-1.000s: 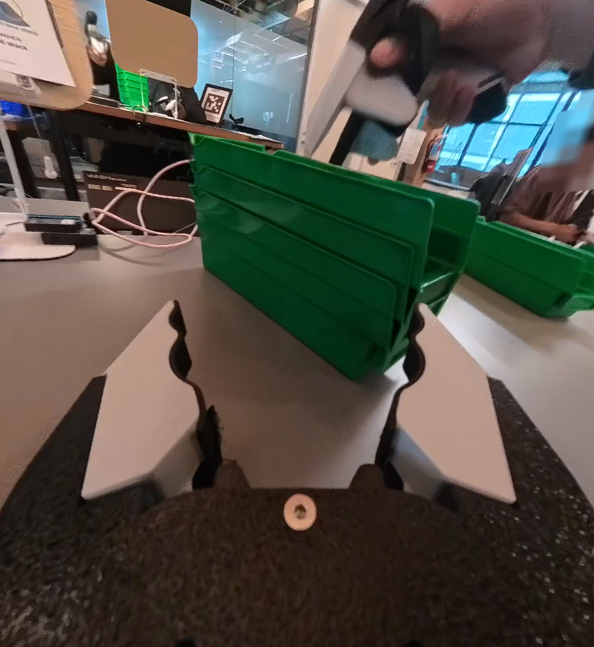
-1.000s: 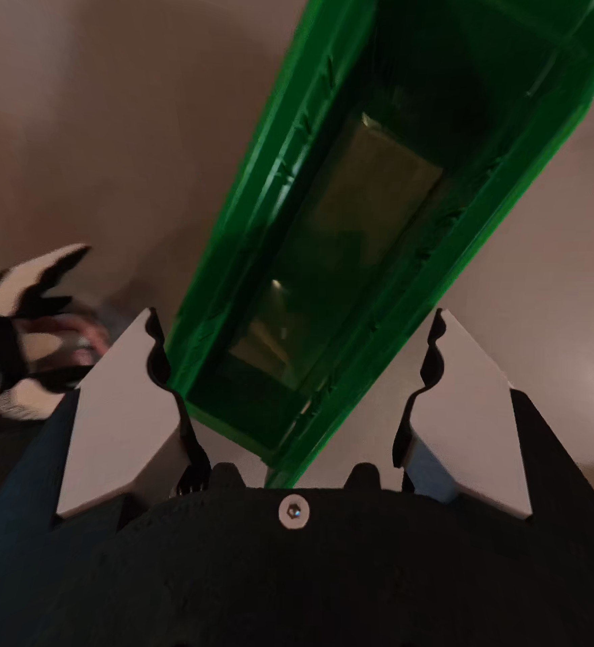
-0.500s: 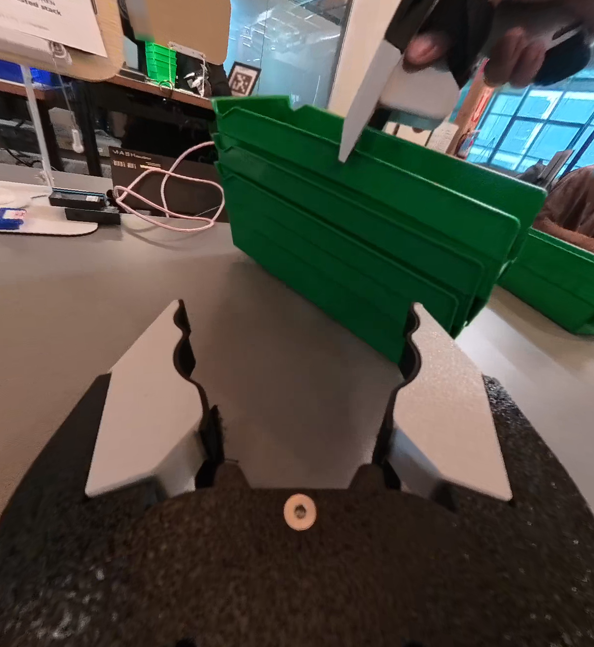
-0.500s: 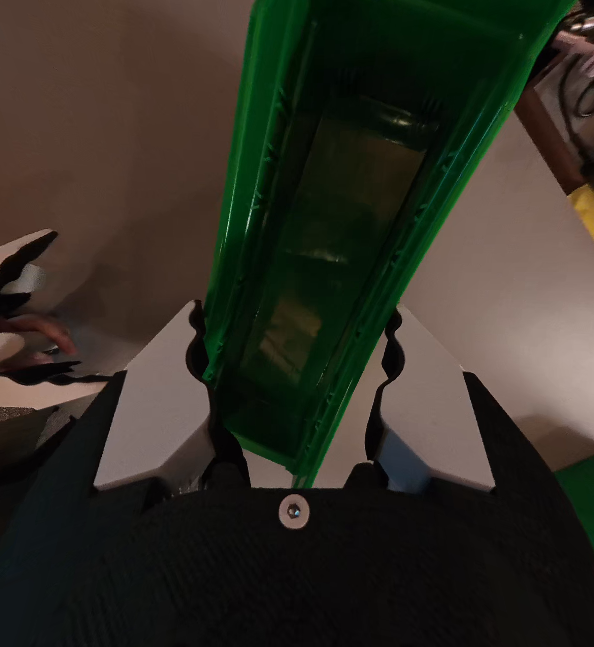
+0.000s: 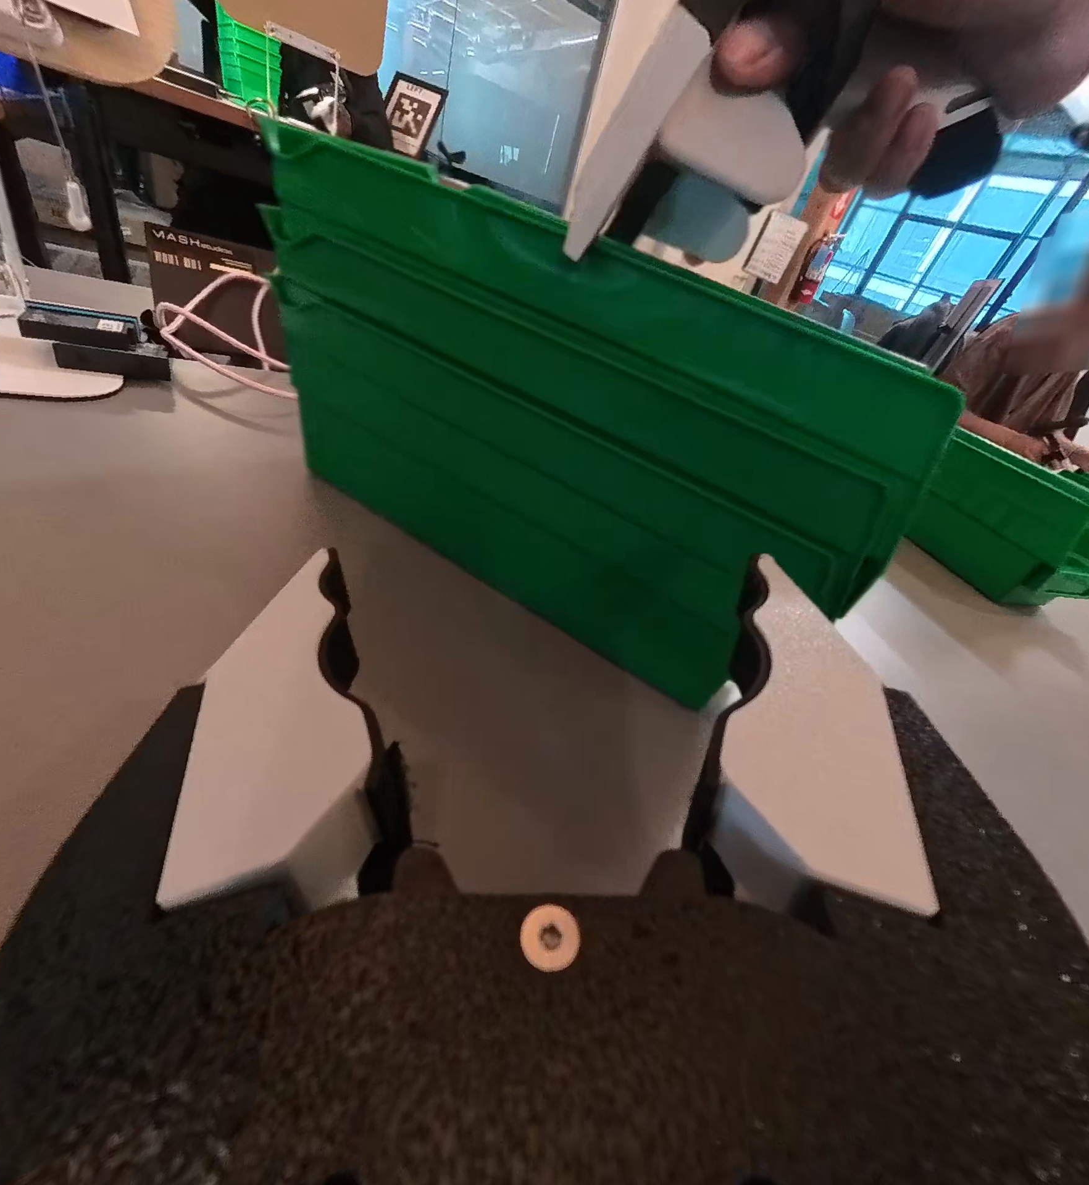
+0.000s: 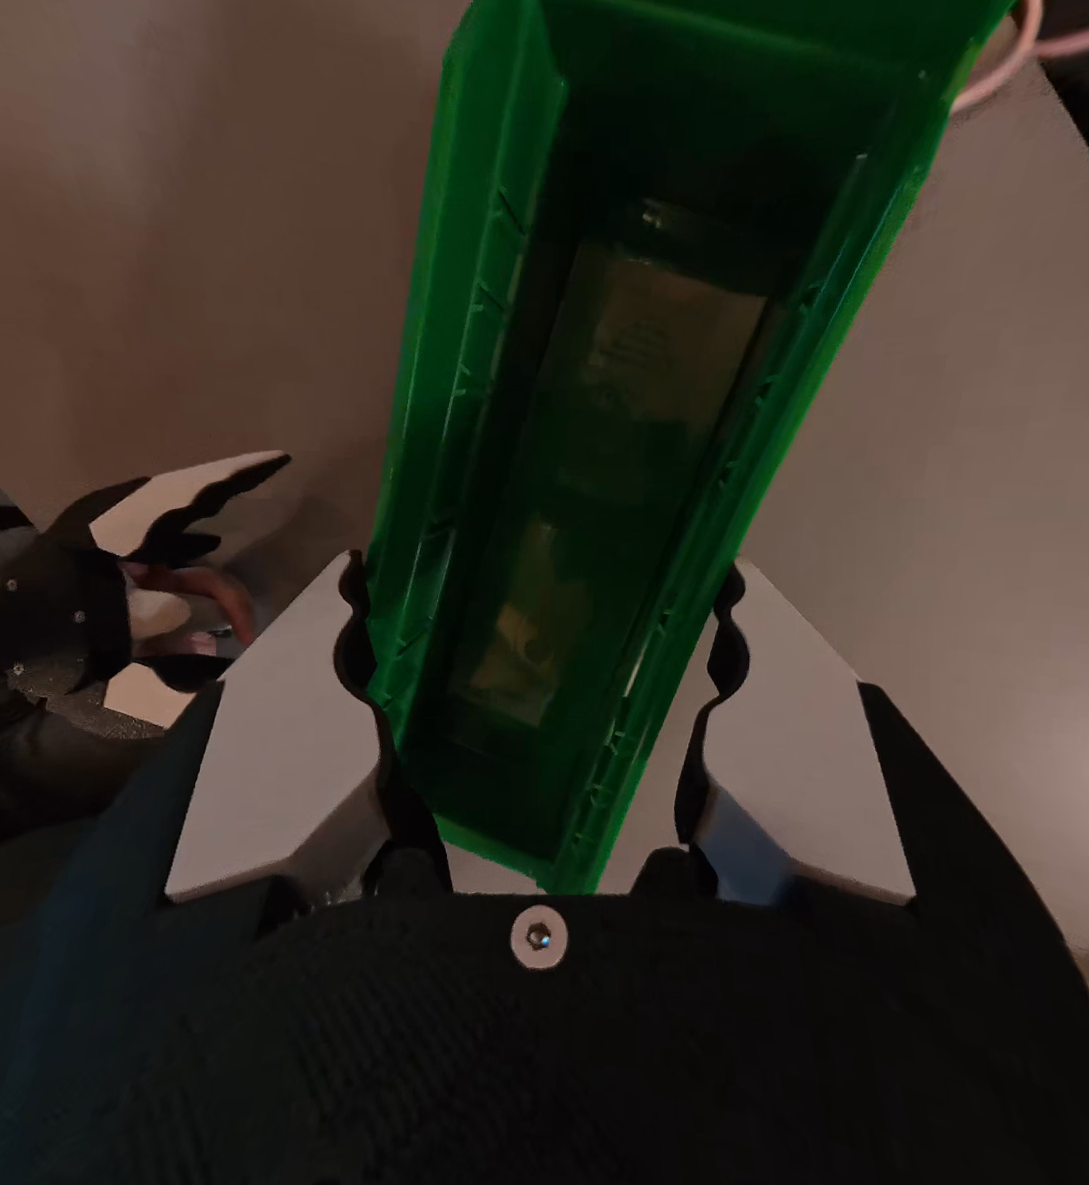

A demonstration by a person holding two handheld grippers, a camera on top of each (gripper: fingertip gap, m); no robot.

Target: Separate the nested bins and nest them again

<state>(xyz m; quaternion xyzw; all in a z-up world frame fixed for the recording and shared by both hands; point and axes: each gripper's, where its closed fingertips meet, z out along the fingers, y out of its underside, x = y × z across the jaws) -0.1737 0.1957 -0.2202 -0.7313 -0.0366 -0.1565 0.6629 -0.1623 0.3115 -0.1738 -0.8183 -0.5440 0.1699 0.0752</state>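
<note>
A stack of nested green bins [image 5: 593, 462] stands on the grey table [image 5: 112, 545]. My left gripper [image 5: 543, 561] is open and empty, low over the table, with its right fingertip by the stack's near lower corner. My right gripper [image 6: 543, 564] looks down into the top bin [image 6: 625, 449], with its jaws closed across that bin's near end, one on each side wall. In the left wrist view one finger [image 5: 599, 160] of the right gripper reaches down onto the top bin's rim [image 5: 465, 211]. The left gripper [image 6: 208, 506] also shows at the left of the right wrist view.
More green bins [image 5: 1010, 532] lie on the table to the right of the stack. A pink cable [image 5: 221, 320], a dark box [image 5: 208, 256] and flat black devices [image 5: 99, 346] sit behind the stack at the left. A seated person [image 5: 1010, 397] is at the far right.
The right gripper's jaws have narrowed from wide open onto the top bin's walls. The left gripper has moved closer to the stack and stays open.
</note>
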